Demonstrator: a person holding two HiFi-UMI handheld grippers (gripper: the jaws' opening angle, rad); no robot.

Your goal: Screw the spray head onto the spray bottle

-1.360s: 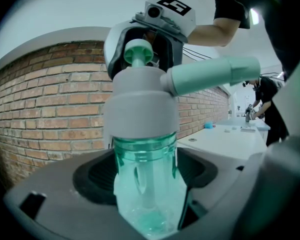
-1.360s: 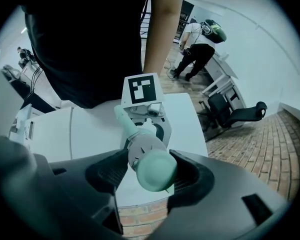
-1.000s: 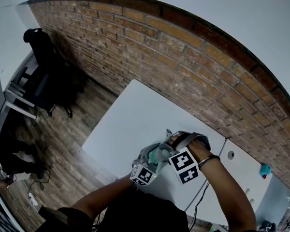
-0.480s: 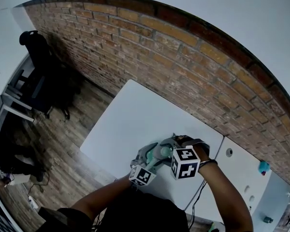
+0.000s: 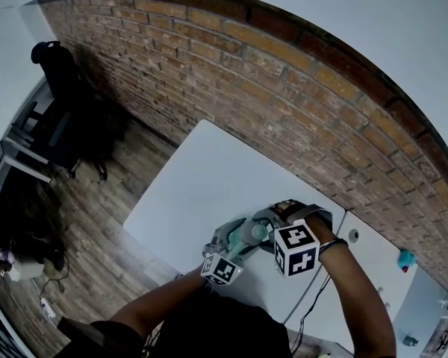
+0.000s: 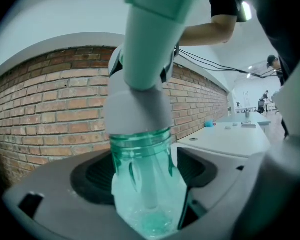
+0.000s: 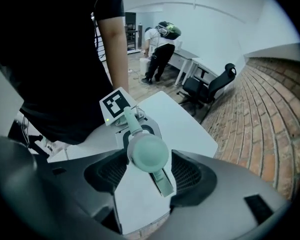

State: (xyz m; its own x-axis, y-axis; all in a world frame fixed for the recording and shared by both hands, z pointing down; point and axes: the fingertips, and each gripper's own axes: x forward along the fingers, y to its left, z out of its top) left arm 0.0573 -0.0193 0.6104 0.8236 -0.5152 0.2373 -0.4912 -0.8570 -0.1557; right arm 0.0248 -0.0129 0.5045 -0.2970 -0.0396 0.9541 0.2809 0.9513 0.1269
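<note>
In the left gripper view a clear green spray bottle (image 6: pixel 146 179) stands upright, my left gripper (image 6: pixel 147 189) shut on its lower body. Its grey collar (image 6: pixel 137 106) sits over the bottle's neck, with the pale green spray head (image 6: pixel 155 29) above. From the right gripper view I look down on the spray head (image 7: pixel 149 153), its trigger (image 7: pixel 163 181) pointing toward me; my right gripper (image 7: pixel 149 160) is shut on it from both sides. In the head view both grippers meet over the near edge of the white table (image 5: pixel 201 177), left gripper (image 5: pixel 225 253) below the bottle (image 5: pixel 250 233), right gripper (image 5: pixel 280 230) beside it.
A brick wall (image 5: pixel 284 88) runs behind the table. A second white table (image 5: pixel 373 267) with a small teal thing (image 5: pixel 407 259) stands to the right. A black office chair (image 5: pixel 56 73) is at far left. A person (image 7: pixel 160 49) stands at desks behind.
My right gripper has turned about the top of the bottle, its marker cube shifting right and down. The left gripper and the bottle have stayed nearly still.
</note>
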